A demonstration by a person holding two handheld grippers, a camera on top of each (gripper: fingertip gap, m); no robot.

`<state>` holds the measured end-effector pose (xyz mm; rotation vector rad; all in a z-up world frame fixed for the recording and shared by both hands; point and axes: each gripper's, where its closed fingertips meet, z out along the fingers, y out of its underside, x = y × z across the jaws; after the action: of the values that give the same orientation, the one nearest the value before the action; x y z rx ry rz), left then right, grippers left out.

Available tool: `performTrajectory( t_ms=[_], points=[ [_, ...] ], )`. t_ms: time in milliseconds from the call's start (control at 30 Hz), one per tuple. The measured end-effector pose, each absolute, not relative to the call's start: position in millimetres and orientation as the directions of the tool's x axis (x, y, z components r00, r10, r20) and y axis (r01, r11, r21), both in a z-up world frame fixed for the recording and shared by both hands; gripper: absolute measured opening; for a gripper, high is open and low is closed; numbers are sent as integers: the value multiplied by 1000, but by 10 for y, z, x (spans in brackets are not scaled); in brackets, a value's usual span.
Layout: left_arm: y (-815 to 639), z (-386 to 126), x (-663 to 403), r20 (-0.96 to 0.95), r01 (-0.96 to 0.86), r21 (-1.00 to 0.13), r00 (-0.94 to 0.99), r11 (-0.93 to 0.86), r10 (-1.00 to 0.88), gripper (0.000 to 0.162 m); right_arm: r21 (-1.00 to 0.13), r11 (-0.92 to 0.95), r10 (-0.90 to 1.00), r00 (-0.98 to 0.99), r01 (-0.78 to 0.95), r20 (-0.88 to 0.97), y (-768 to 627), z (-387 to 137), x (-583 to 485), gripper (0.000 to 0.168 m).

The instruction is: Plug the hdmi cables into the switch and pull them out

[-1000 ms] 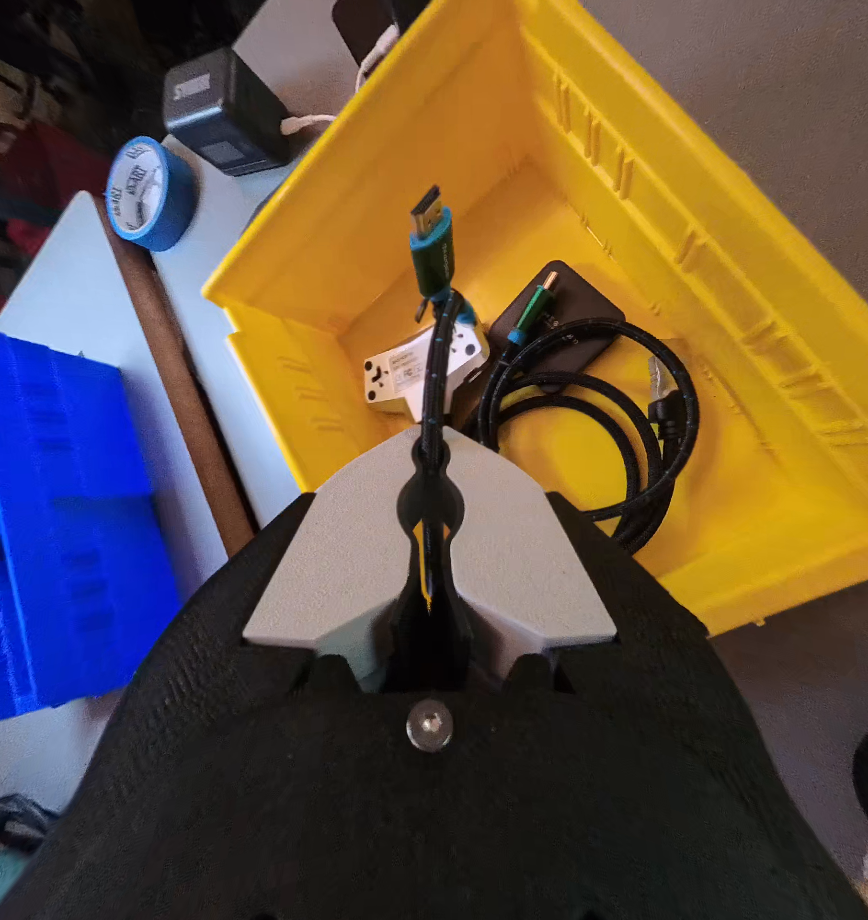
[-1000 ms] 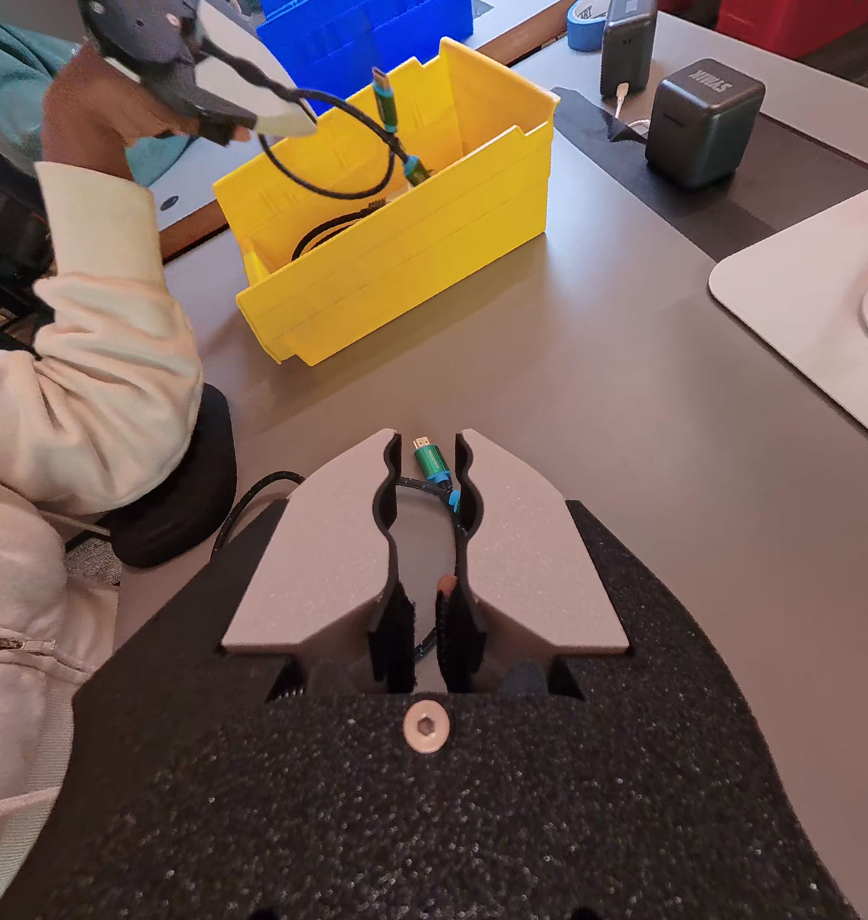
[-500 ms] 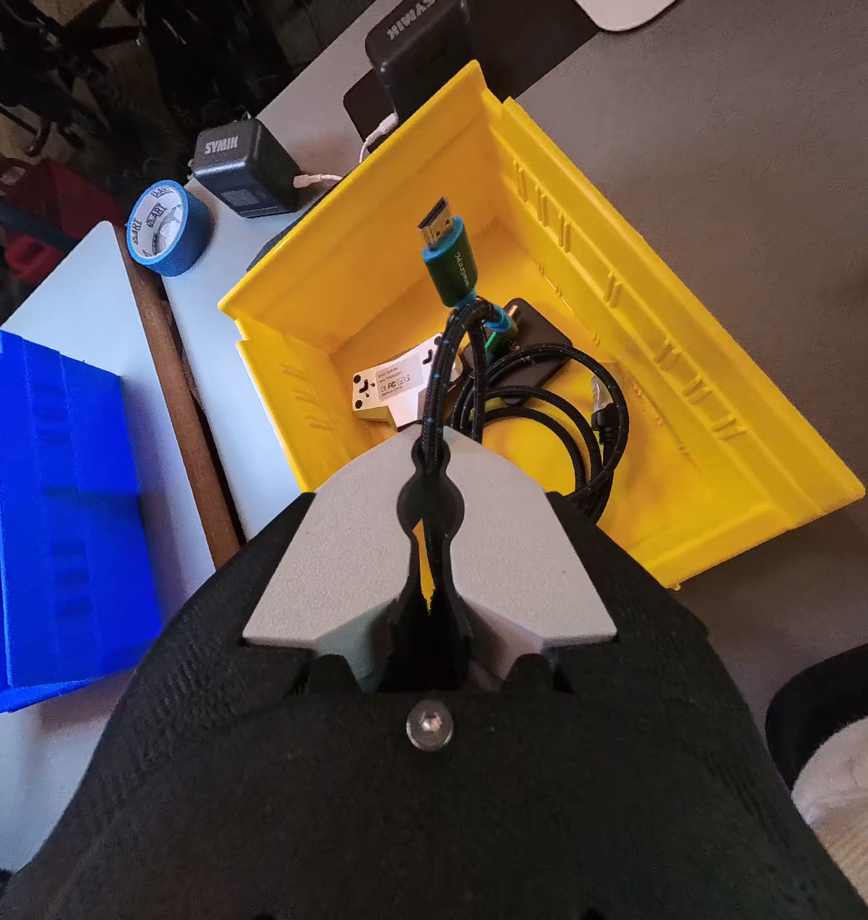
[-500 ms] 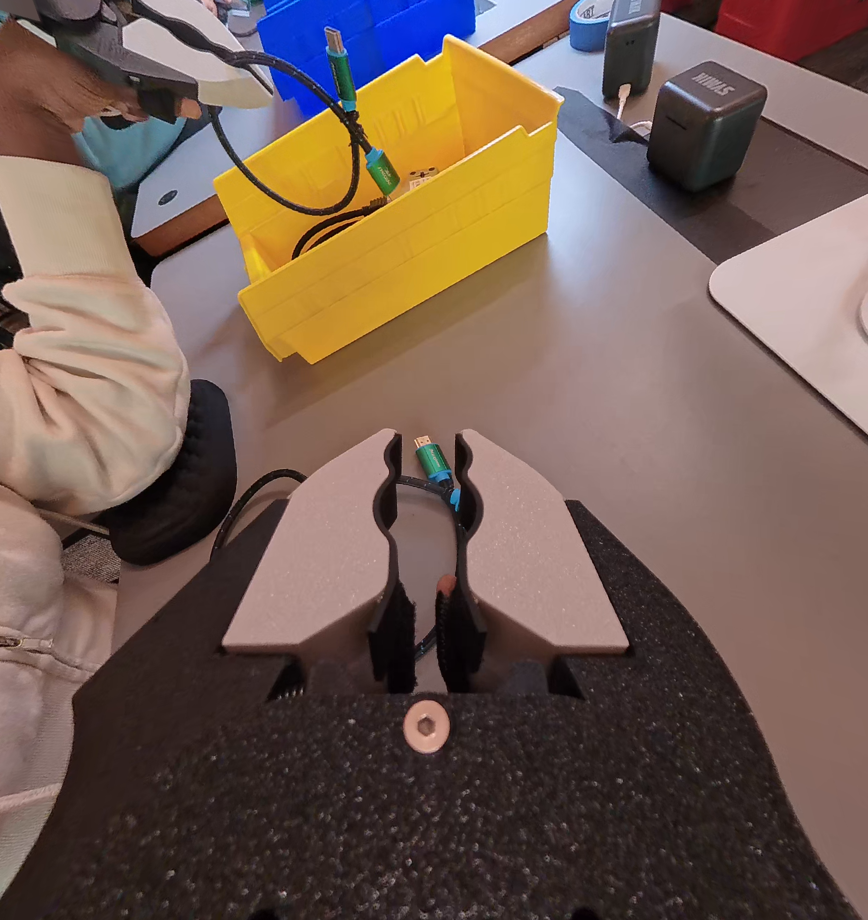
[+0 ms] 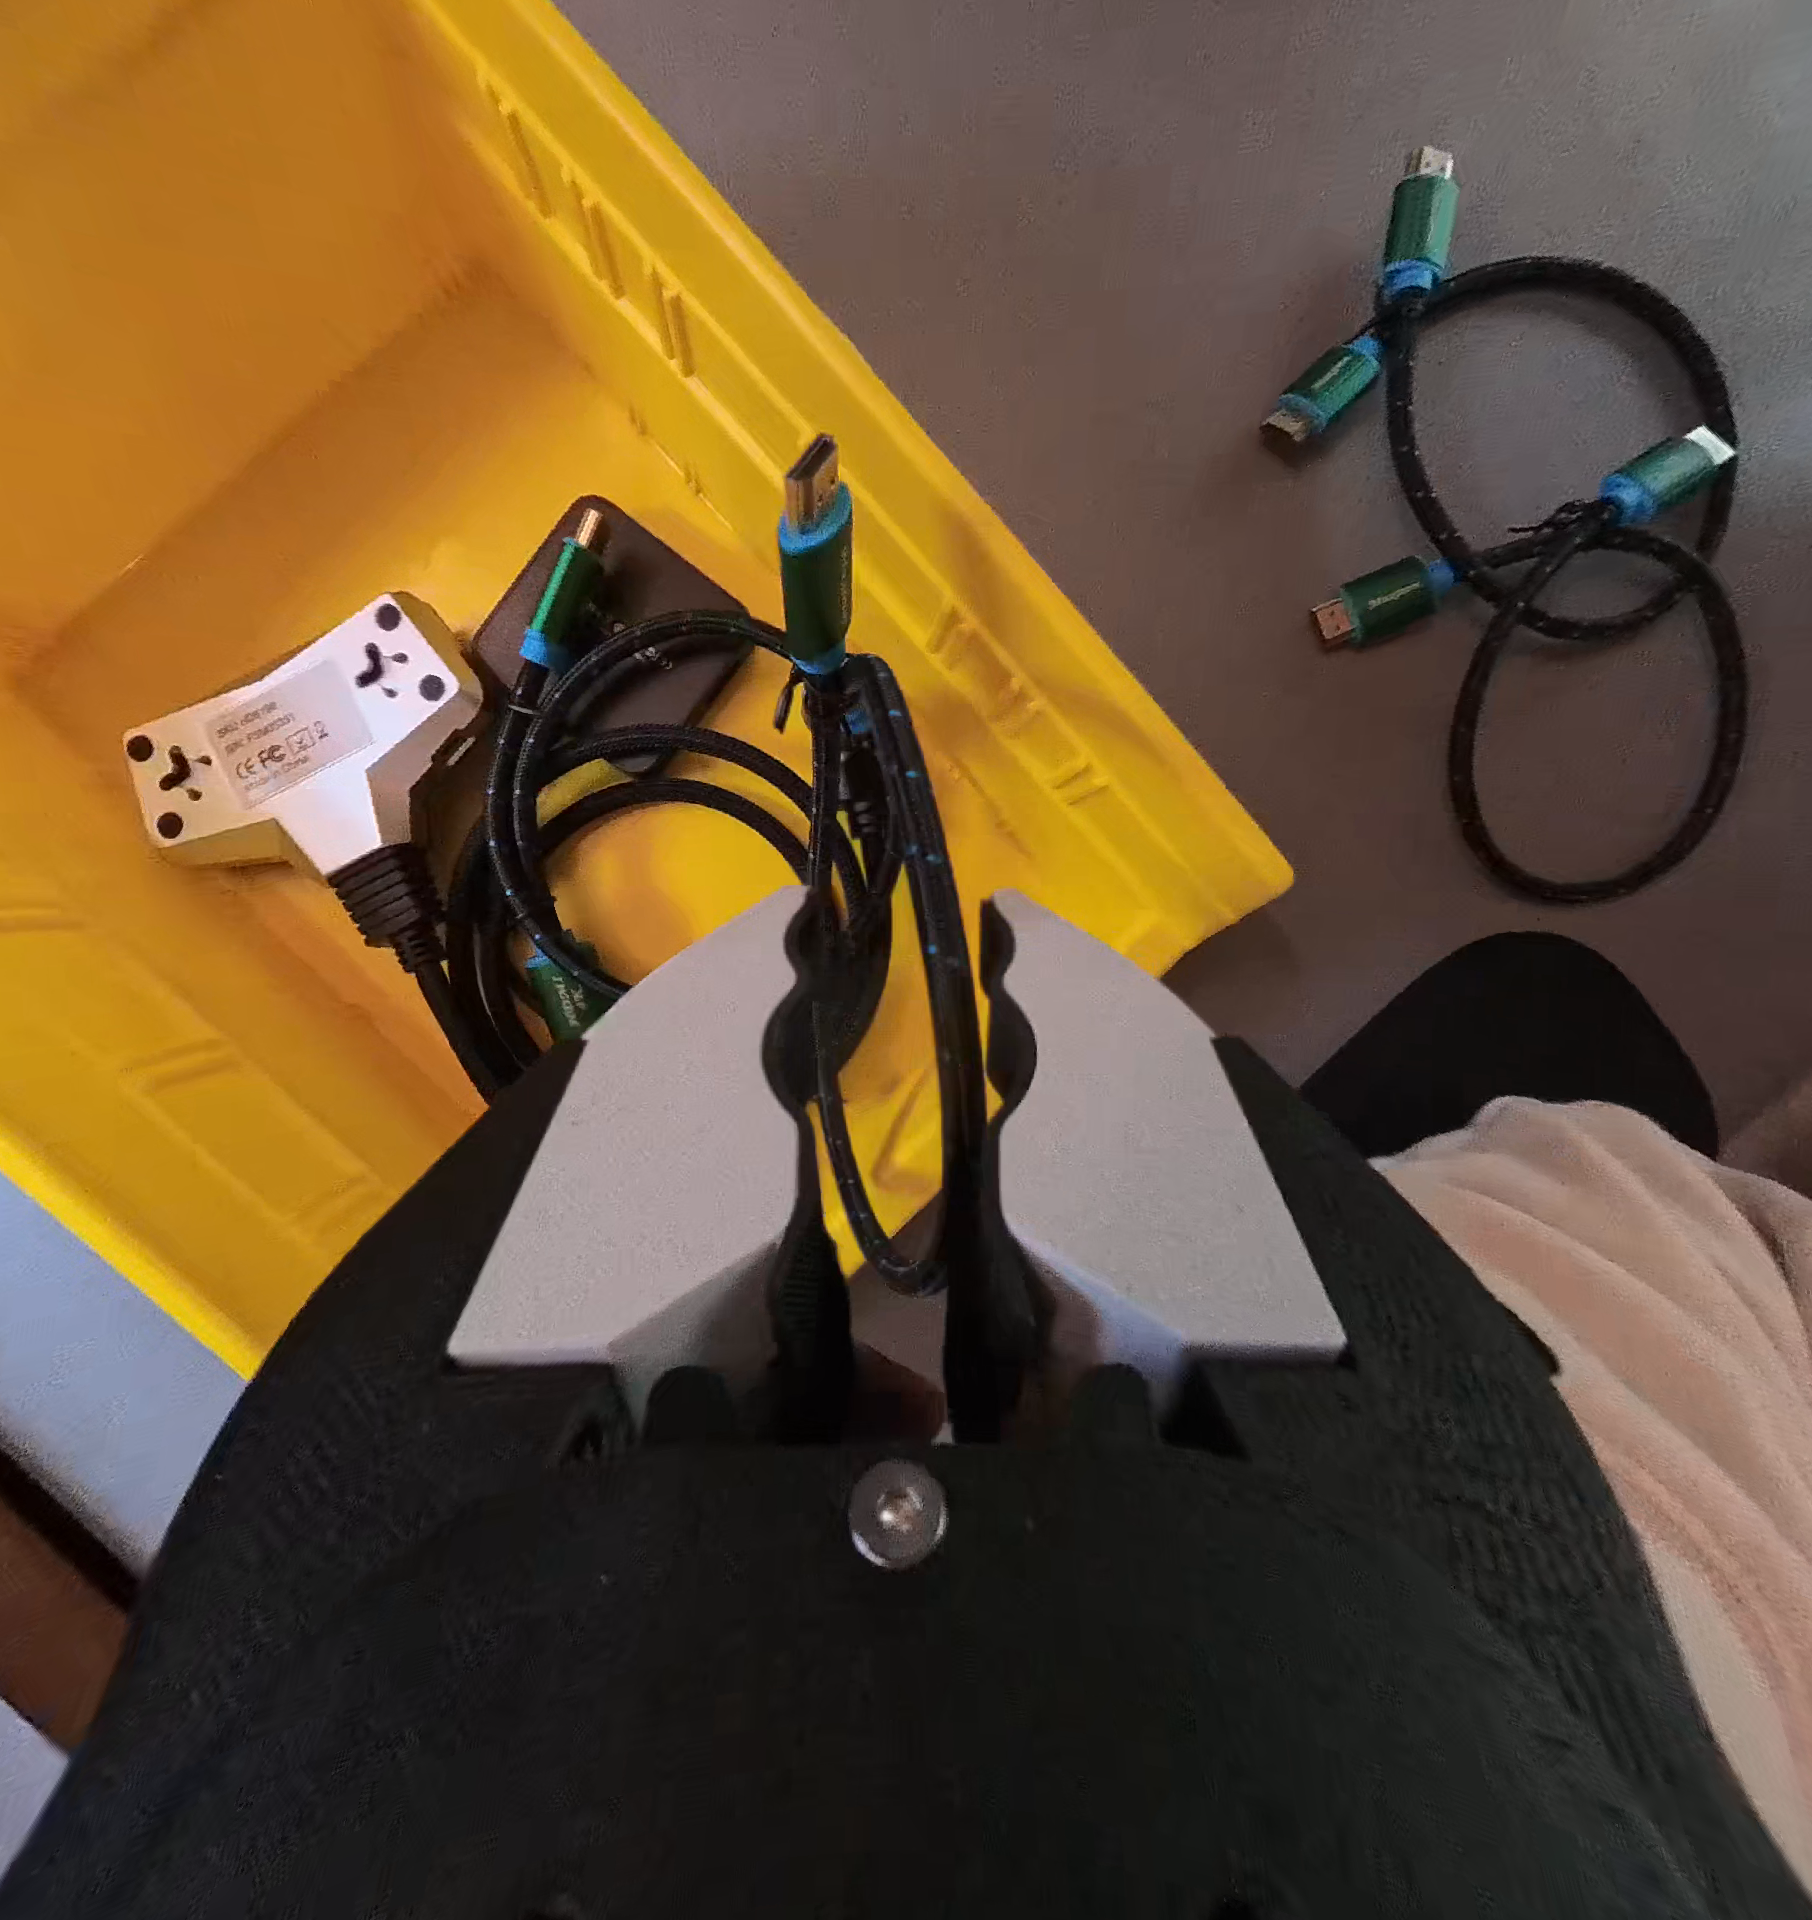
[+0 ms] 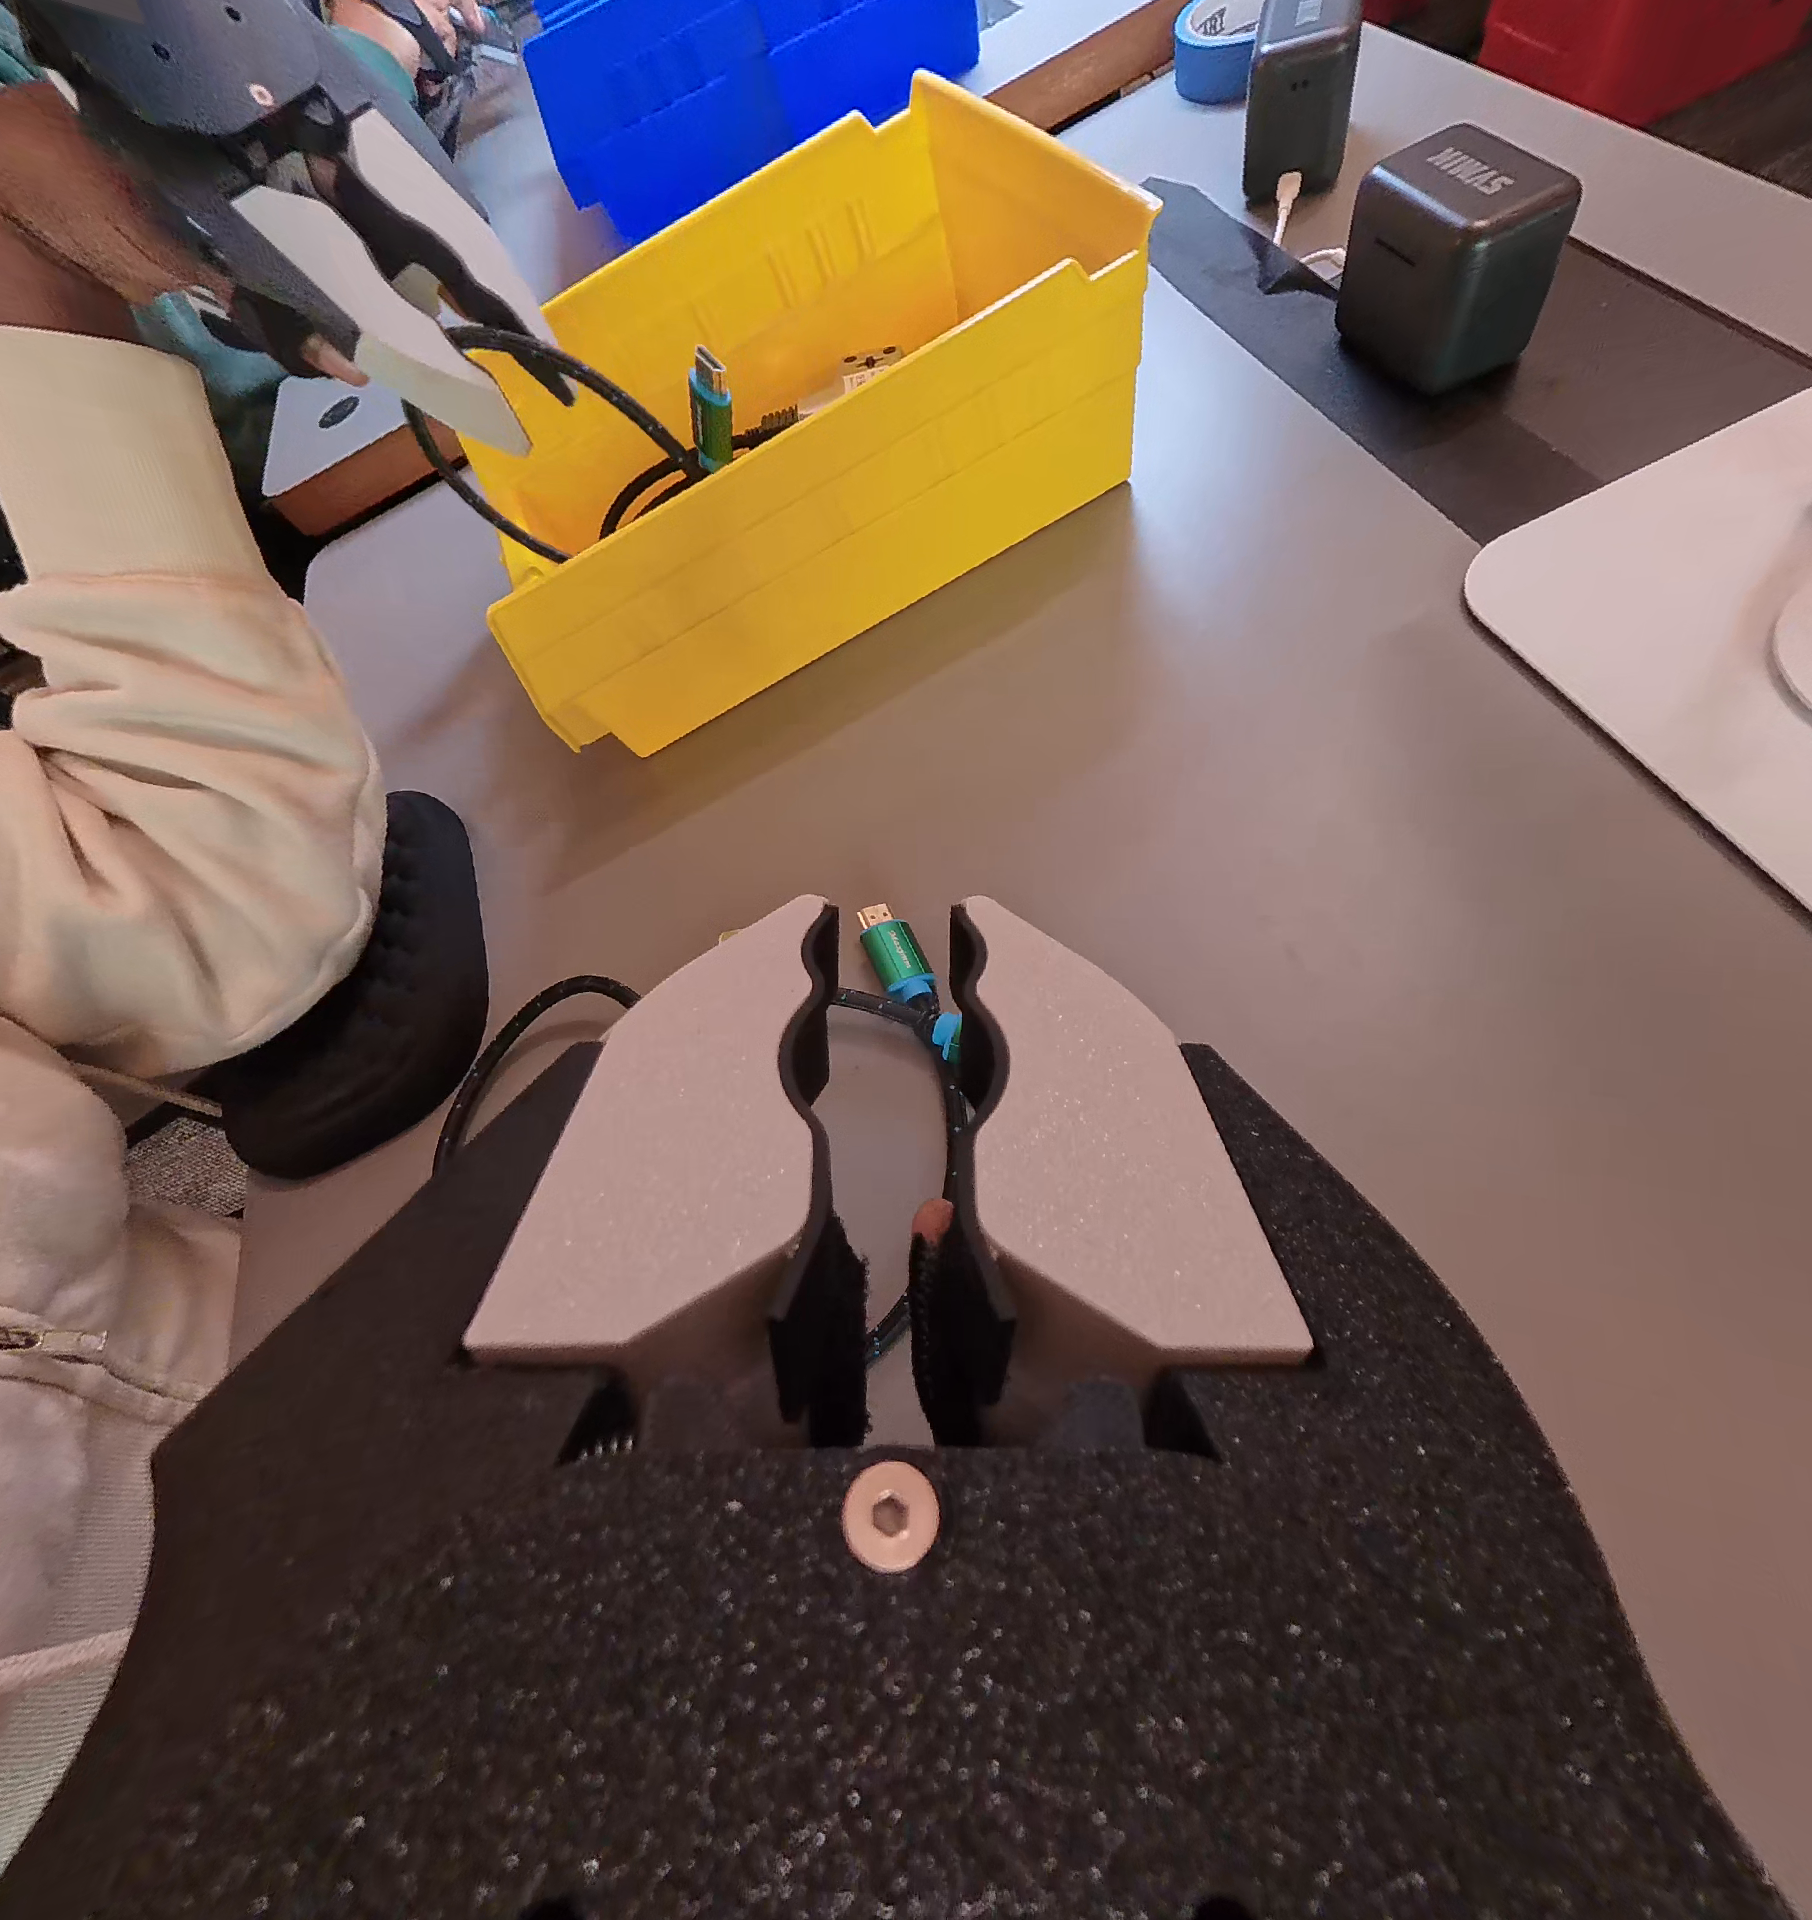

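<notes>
My left gripper [image 5: 897, 914] is open above the yellow bin [image 5: 258, 312]. A black braided HDMI cable [image 5: 923, 935] loops loosely between its jaws, its green plug [image 5: 817, 561] pointing up. The white switch [image 5: 289, 738] lies in the bin beside a black box [image 5: 663, 613] and more coiled cable. Two more HDMI cables [image 5: 1608, 582] lie on the grey table. My right gripper [image 6: 891, 914] is open low over one of them, its green plug [image 6: 894, 951] between the fingertips. The right wrist view shows the left gripper [image 6: 445, 353] with the cable drooping into the bin [image 6: 829, 582].
A blue bin [image 6: 736, 94] stands behind the yellow one. Two dark power blocks [image 6: 1453, 260] and a blue tape roll [image 6: 1208, 47] sit at the back right. A white mat [image 6: 1660, 644] lies at the right. A person's cream sleeve [image 6: 154, 779] is at the left. The gap from one gripper's tips to the other's is roughly 30 centimeters. To the white switch [image 5: 289, 738]: left tips about 15 centimeters, right tips about 40 centimeters.
My left gripper has opened and let the cable go slack; it has come down closer to the bin, and the plug now sits lower. The right gripper has not moved.
</notes>
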<state>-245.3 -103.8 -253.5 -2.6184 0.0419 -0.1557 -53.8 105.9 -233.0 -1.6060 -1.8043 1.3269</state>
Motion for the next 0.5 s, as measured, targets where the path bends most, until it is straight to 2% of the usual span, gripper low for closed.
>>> performTrajectory(
  t_ms=[100,200,267,300,333,400,500],
  points=[
    [-1010,-2556,-2447,145,31,-496,988,-868,-47,45,-825,-99,916,-272,557,-294,1059,-2335,-535,20],
    [-1008,-2586,-2390,215,57,-497,975,-866,-59,51,-828,-99,918,-271,553,-291,1066,-2324,-532,20],
    [-1001,-2611,-2465,193,62,-496,980,-866,-40,52,-828,-101,919,-268,551,-291,1075,-2321,-530,20],
    [-1000,-2618,-2567,145,64,-493,989,-867,-9,44,-828,-102,919,-266,551,-290,1080,-2322,-529,20],
    [-1010,-2618,-2687,85,63,-489,996,-870,25,20,-828,-103,919,-266,551,-291,1081,-2322,-529,20],
    [-1011,-2556,-2917,-40,45,-510,996,-859,76,15,-829,-102,919,-266,549,-290,1080,-2318,-529,20],
    [-898,-2272,-3091,-161,-13,-642,980,-767,118,8,-831,-100,921,-266,547,-286,1084,-2315,-527,20]
  ],
)
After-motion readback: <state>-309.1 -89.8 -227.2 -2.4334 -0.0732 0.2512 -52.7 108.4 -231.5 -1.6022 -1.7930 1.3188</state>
